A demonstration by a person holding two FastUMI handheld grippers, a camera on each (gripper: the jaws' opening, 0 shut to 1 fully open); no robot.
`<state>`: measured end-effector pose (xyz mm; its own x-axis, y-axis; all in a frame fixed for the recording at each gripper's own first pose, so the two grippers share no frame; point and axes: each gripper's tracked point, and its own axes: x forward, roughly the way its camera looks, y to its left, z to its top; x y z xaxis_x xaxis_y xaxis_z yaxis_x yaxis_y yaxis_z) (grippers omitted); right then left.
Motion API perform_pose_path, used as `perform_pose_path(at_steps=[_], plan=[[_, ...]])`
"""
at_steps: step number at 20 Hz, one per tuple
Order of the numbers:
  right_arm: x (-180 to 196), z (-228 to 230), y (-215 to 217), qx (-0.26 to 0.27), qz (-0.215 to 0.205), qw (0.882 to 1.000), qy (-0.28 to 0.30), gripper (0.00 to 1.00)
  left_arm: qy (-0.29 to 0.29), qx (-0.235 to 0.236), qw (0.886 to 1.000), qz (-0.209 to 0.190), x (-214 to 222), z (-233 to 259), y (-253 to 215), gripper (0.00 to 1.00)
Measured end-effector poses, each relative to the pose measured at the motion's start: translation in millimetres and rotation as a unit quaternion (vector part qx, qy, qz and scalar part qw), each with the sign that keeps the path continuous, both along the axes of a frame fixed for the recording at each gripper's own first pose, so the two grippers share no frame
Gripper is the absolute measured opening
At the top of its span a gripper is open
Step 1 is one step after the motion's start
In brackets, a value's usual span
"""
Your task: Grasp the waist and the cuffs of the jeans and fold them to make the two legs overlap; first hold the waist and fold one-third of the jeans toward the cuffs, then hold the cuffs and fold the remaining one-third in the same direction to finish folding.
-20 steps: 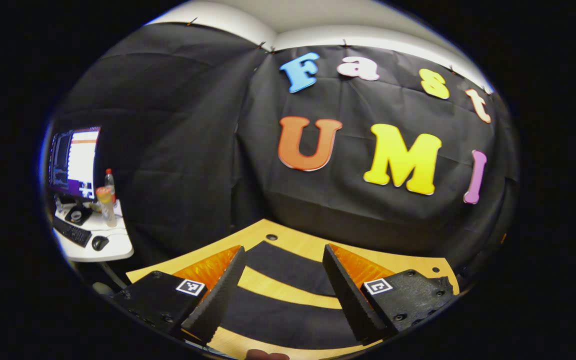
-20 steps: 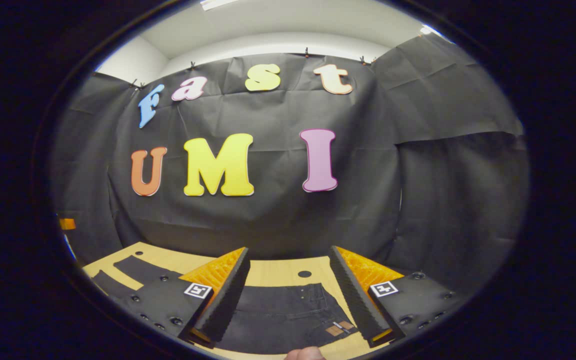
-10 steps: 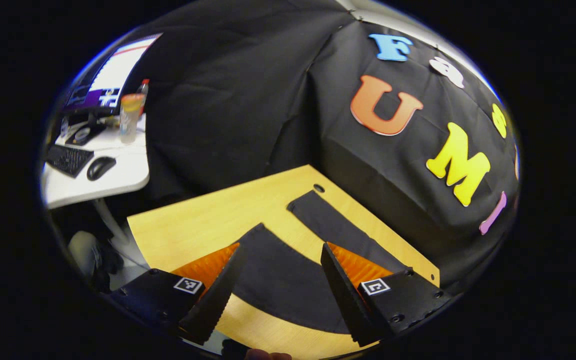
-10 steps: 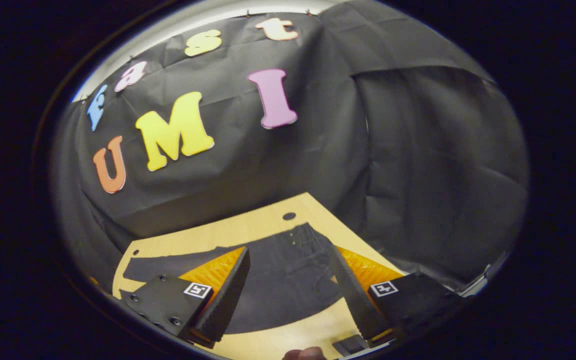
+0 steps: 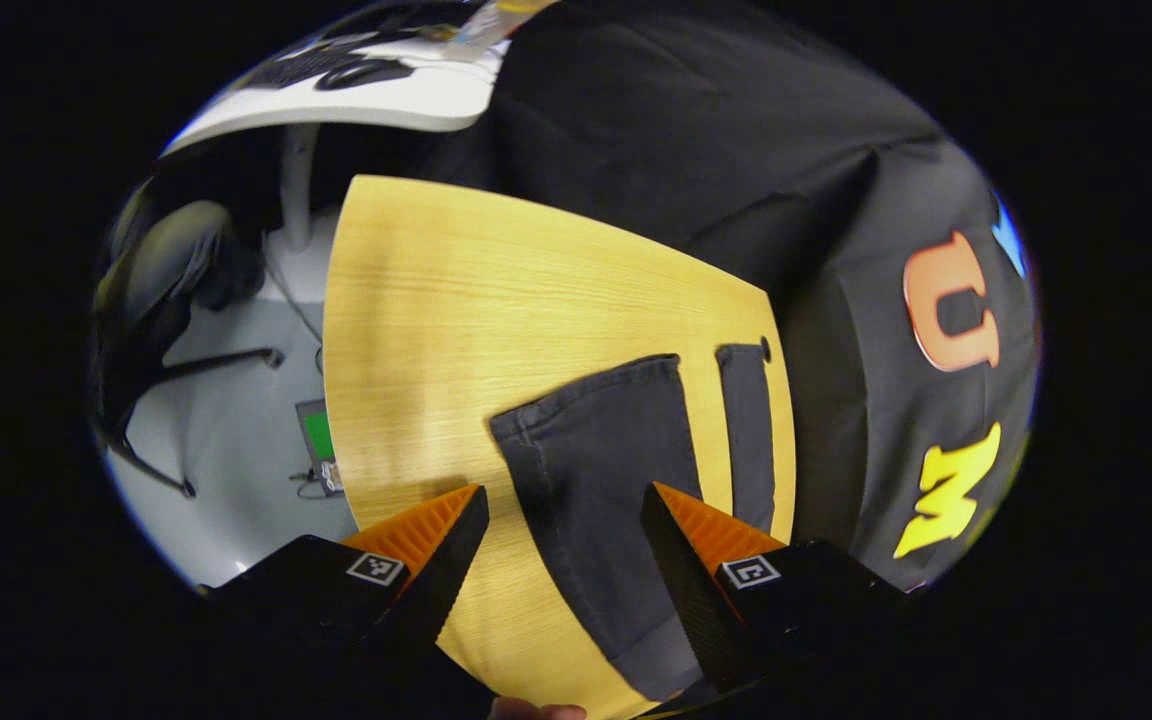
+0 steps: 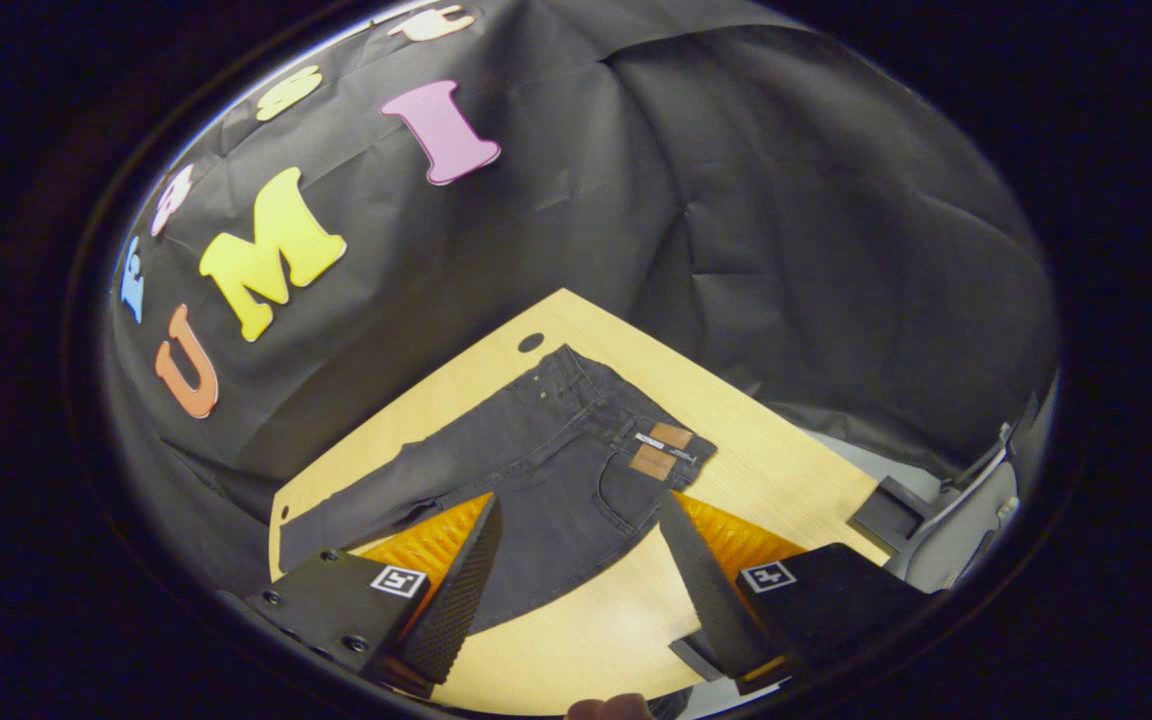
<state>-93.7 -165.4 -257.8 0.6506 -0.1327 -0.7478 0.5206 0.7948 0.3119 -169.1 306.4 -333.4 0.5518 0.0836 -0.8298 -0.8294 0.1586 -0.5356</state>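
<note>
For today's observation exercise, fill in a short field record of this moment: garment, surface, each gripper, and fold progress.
garment: dark jeans, spread flat, legs apart
waist: leather patch showing, on the near waist corner
cuffs: near cuff flat on the table
surface: wooden table
left gripper: open, above the near leg
right gripper: open, above the seat
fold progress: not yet begun

Left tool (image 5: 561, 530) hangs agape above jeans (image 5: 601, 470) cuff on table (image 5: 436, 320)
</note>
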Motion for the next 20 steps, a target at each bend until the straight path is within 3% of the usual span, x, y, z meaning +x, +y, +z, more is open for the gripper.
perform_pose_path(at_steps=[4, 9, 10, 11, 13, 15, 16, 19, 20], plan=[[0.3, -13.8, -10.4, 0.012, -0.009, 1.000, 0.010, 0.98, 0.013, -0.019, 0.999, 0.034, 6.2, -16.0, 8.4, 0.97], [5.5, -31.9, -27.3, 0.038, -0.033, 0.999, 0.019, 0.98, 0.009, -0.021, 0.999, 0.031, 29.7, -16.5, 7.1, 0.96], [8.2, -35.9, -29.8, 0.048, -0.040, 0.998, 0.018, 0.93, 0.006, -0.022, 0.999, 0.031, 34.7, -18.3, 6.9, 0.96], [10.4, -40.8, -33.4, 0.059, -0.047, 0.997, 0.018, 0.98, 0.003, -0.024, 0.999, 0.031, 39.1, -18.8, 6.4, 0.96], [11.5, -48.7, -38.8, 0.077, -0.058, 0.995, 0.019, 0.98, -0.004, -0.030, 0.999, 0.035, 46.0, -17.6, 6.0, 0.96], [15.4, -58.6, -53.0, 0.100, -0.086, 0.991, 0.021, 0.98, -0.007, -0.034, 0.999, 0.039, 49.4, -19.6, 6.7, 0.96], [19.2, -65.6, -59.8, 0.111, -0.103, 0.988, 0.023, 0.93, -0.008, -0.035, 0.998, 0.043, 50.5, -19.6, 7.9, 0.94], [31.0, -94.1, -71.3, 0.137, -0.137, 0.981, 0.030, 1.00, -0.005, -0.039, 0.998, 0.051, 51.5, -21.9, 8.5, 0.87], [33.6, -100.9, -71.7, 0.151, -0.145, 0.977, 0.034, 0.97, -0.004, -0.040, 0.998, 0.053, 51.0, -21.6, 8.5, 0.85]])
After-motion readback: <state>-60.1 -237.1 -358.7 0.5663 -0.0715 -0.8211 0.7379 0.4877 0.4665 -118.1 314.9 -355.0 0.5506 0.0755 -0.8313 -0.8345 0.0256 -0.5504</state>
